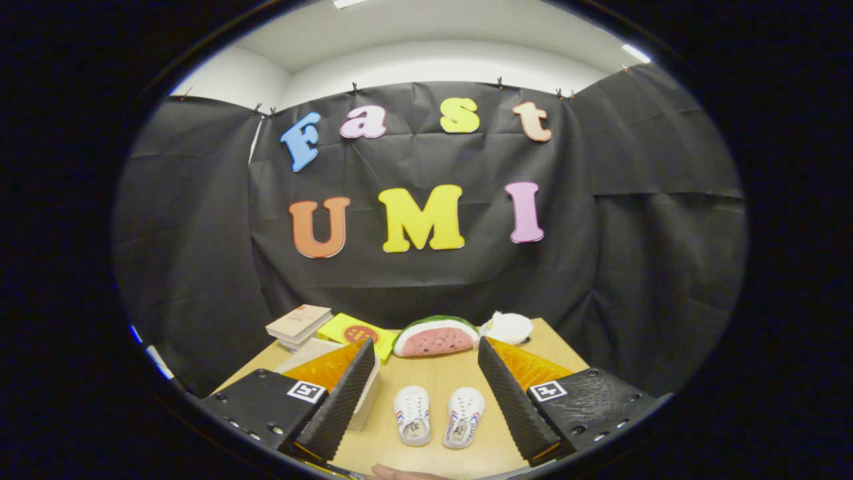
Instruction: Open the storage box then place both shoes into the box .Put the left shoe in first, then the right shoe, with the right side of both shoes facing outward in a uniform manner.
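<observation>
On the worktop (426, 383), the pale storage box (365, 400) sits partly hidden behind the left finger; whether it is open I cannot tell. Rightward, the left shoe (412, 415) and right shoe (464, 417) lie side by side between the wide-spread fingers of the hand-held gripper (426, 407), which holds nothing. By my judgement, both shoes remain to be placed.

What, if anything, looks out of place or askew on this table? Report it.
Nothing stands out. The two white shoes sit upright, side by side, on the wooden table, in the gap between the open gripper jaws. The storage box sits closed behind the left jaw. The books, watermelon slice toy and white plush lie tidily along the far edge.
</observation>
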{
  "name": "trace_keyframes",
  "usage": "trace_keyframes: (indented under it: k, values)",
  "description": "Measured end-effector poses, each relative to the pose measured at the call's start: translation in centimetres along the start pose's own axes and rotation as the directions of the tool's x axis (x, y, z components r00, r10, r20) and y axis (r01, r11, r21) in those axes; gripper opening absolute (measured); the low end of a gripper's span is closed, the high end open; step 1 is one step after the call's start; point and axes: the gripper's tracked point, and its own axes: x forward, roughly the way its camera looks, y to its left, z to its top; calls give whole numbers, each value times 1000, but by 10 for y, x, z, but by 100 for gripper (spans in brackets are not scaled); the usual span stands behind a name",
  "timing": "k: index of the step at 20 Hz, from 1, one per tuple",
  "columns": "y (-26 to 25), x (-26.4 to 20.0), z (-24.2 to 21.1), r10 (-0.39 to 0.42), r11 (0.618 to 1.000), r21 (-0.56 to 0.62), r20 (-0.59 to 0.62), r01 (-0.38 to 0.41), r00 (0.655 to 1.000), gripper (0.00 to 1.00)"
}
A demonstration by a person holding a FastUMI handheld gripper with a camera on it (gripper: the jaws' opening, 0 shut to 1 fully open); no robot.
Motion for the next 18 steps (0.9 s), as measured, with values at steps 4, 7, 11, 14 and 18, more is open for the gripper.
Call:
trace_keyframes:
  k: [4,7,11,14,18]
  values:
    - [-1,64,-31,154,982,131,-156,-134,976,96]
    - [7,116,-57,283,945,240,-260,-222,923,96]
    - [30,179,-93,474,868,350,-374,-352,797,95]
    - [55,212,-134,616,781,457,-451,-426,645,95]
    - [84,235,-174,778,623,647,-456,-440,432,95]
